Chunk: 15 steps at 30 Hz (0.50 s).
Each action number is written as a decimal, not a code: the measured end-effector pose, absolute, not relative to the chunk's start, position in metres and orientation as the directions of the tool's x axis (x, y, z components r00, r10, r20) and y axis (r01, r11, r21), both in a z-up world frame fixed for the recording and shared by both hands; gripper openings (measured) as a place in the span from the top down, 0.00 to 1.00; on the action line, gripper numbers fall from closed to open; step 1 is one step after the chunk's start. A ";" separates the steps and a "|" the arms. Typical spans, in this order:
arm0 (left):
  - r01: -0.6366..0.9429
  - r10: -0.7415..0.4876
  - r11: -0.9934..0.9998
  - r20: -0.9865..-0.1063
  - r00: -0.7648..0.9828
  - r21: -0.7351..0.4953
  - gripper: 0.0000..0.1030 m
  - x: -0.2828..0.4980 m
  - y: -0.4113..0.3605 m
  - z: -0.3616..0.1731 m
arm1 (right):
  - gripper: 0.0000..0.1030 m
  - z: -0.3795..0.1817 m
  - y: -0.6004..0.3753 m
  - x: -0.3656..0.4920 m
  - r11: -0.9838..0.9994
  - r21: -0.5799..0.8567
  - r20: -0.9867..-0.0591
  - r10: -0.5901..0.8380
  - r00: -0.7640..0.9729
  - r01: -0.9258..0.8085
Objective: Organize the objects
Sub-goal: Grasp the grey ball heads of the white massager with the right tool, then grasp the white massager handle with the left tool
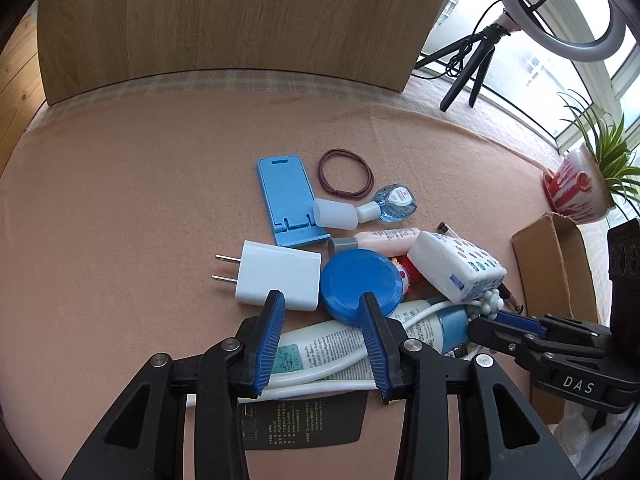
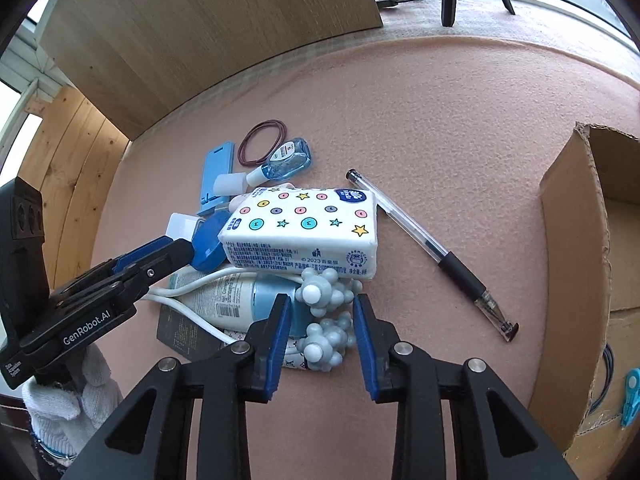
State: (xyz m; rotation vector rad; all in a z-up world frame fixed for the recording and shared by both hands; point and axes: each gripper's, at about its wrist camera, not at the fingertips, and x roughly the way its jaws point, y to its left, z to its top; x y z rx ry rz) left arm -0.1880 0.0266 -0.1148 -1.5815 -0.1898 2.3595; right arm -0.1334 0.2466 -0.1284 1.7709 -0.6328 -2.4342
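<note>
A heap of small items lies on the pink mat. My left gripper [image 1: 321, 300] is open over a white-and-blue tube [image 1: 320, 352]; its tips reach a white charger [image 1: 280, 276] and a round blue tin [image 1: 360, 284]. In the right wrist view, my right gripper [image 2: 320, 312] is open around a grey-blue knobbly piece [image 2: 324, 344] on a white cable [image 2: 192, 286]. The right pad is at its side and a slit shows by the left pad. A starred tissue pack [image 2: 304, 232] lies just beyond. Seen side-on, the left gripper [image 2: 176, 252] points at the tin [image 2: 208, 246].
A blue phone stand [image 1: 286, 200], a hair tie [image 1: 346, 176], an eye-drop bottle [image 1: 394, 202] and a pink tube [image 1: 386, 238] lie farther back. A pen [image 2: 424, 244] lies right of the heap. An open cardboard box [image 2: 576, 280] stands at the right, a wooden panel [image 1: 240, 20] behind.
</note>
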 end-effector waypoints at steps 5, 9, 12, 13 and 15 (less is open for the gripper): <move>-0.186 0.320 -0.944 -0.884 -0.339 -0.271 0.61 -0.169 0.028 -0.122 | 0.79 -0.132 0.243 -0.125 -0.919 0.354 -0.902 -0.286 -0.323 -0.174; -0.188 0.327 -0.942 -0.883 -0.336 -0.277 0.61 -0.155 0.029 -0.122 | 0.80 -0.134 0.241 -0.114 -0.928 0.334 -0.909 -0.270 -0.319 -0.167; -0.214 0.324 -0.941 -0.886 -0.332 -0.263 0.61 -0.144 0.034 -0.120 | 0.80 -0.134 0.241 -0.103 -0.929 0.330 -0.909 -0.266 -0.322 -0.165; -0.221 0.326 -0.939 -0.886 -0.329 -0.263 0.61 -0.139 0.036 -0.119 | 0.80 -0.134 0.242 -0.099 -0.928 0.333 -0.908 -0.267 -0.324 -0.167; -0.238 0.333 -0.935 -0.887 -0.320 -0.265 0.61 -0.132 0.039 -0.120 | 0.80 -0.134 0.242 -0.092 -0.927 0.335 -0.906 -0.269 -0.326 -0.169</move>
